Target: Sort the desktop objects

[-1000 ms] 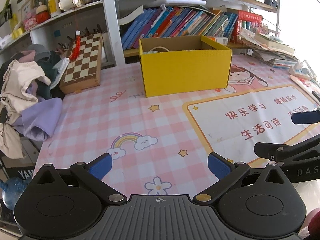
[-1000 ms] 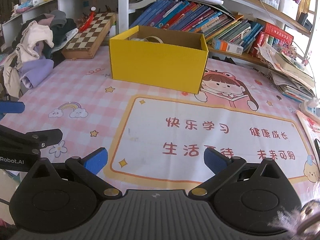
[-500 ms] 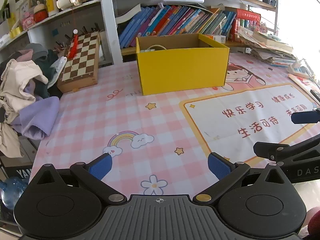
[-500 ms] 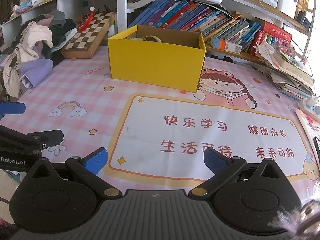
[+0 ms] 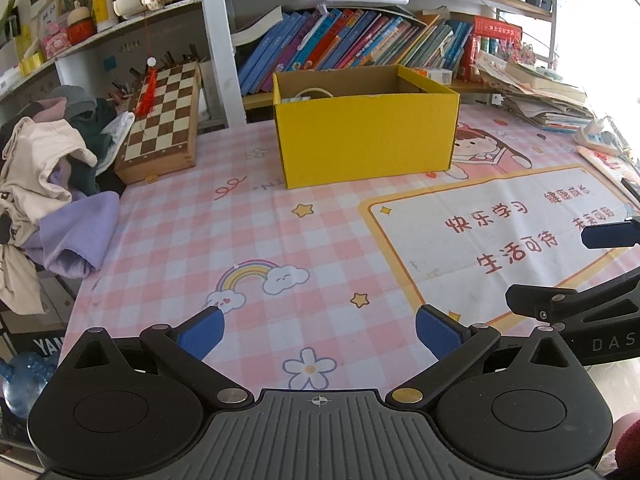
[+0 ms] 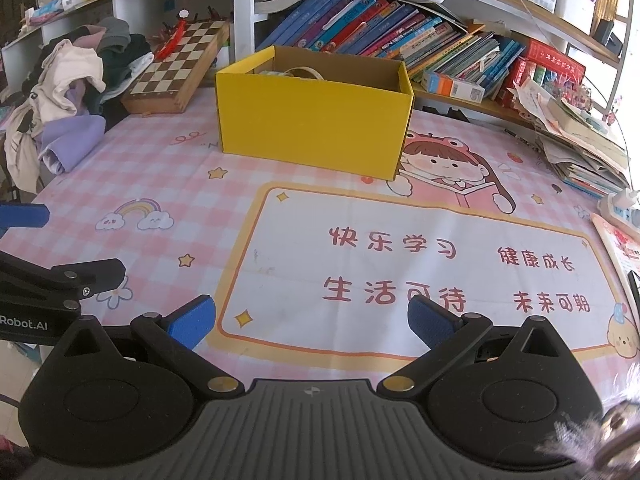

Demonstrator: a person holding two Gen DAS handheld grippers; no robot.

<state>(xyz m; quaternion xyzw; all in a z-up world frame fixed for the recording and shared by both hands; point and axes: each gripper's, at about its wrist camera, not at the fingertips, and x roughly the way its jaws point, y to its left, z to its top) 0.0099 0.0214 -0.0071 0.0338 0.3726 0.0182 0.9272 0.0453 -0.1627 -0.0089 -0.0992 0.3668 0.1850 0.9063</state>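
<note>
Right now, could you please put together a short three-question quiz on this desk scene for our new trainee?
1. True or false: the left gripper and the right gripper are both open and hold nothing.
2. The chessboard is: A) inside the yellow box; B) leaning left of it; C) lying on the books.
3. Fill in: the pile of clothes lies at the table's ____ edge.

Key: 1 true; 2 B; 3 left.
</note>
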